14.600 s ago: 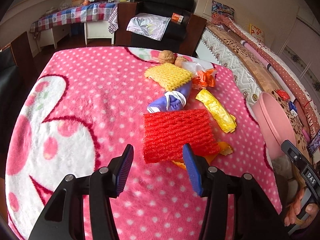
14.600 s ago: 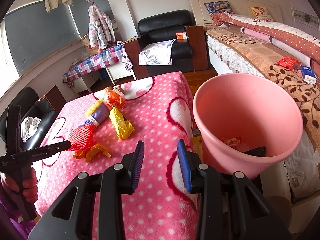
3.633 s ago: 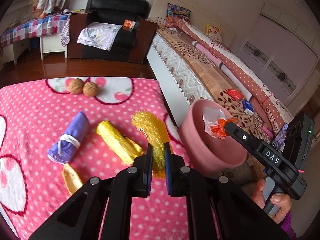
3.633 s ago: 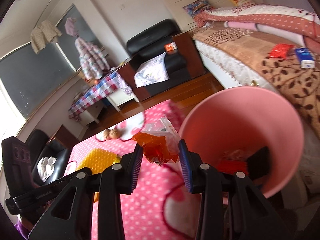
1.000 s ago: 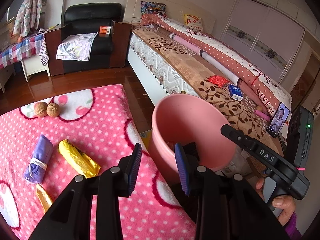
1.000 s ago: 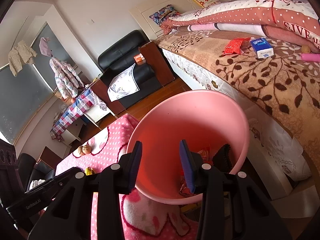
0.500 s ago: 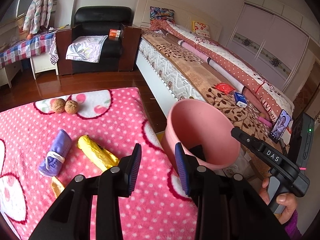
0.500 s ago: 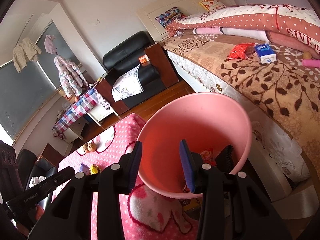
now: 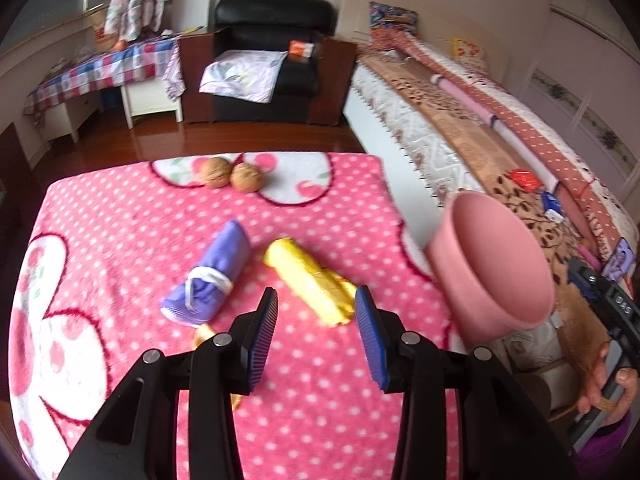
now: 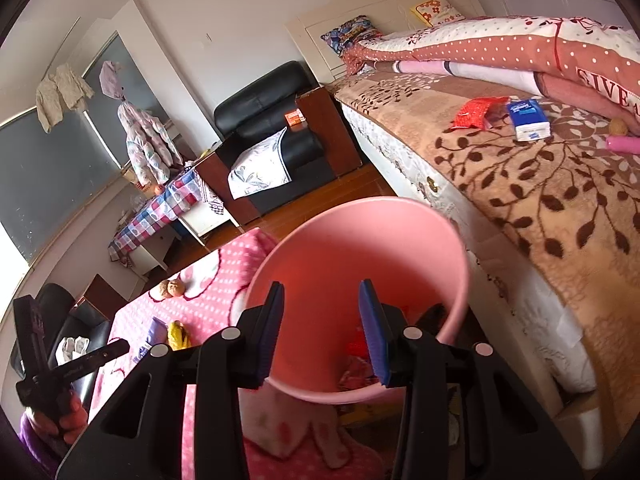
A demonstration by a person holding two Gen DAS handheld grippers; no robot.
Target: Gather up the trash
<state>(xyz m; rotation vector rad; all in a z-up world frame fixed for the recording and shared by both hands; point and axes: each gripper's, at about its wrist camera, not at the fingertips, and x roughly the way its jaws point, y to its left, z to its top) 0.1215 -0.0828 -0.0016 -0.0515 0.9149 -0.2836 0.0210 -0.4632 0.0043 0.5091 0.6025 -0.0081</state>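
Note:
My left gripper (image 9: 316, 338) is open and empty above the pink dotted blanket (image 9: 120, 220). Just ahead of it lies a yellow wrapper (image 9: 312, 282), with a purple rolled pouch (image 9: 216, 276) to its left and an orange scrap (image 9: 202, 336) partly hidden behind the left finger. The pink bin (image 9: 496, 268) stands off the table's right edge. My right gripper (image 10: 322, 334) is open and empty over the pink bin (image 10: 360, 248), which holds red and pink trash (image 10: 358, 360) at the bottom.
Two walnuts (image 9: 232, 174) sit at the far edge of the blanket. A bed (image 10: 540, 184) runs along the right, close to the bin. A black armchair (image 9: 272, 60) and a checked table (image 9: 104, 76) stand beyond. The right hand's gripper (image 9: 604, 308) shows at right.
My left gripper has swung left from beside the bin back over the table, now facing the yellow wrapper. The right gripper stays open over the bin, slightly lower.

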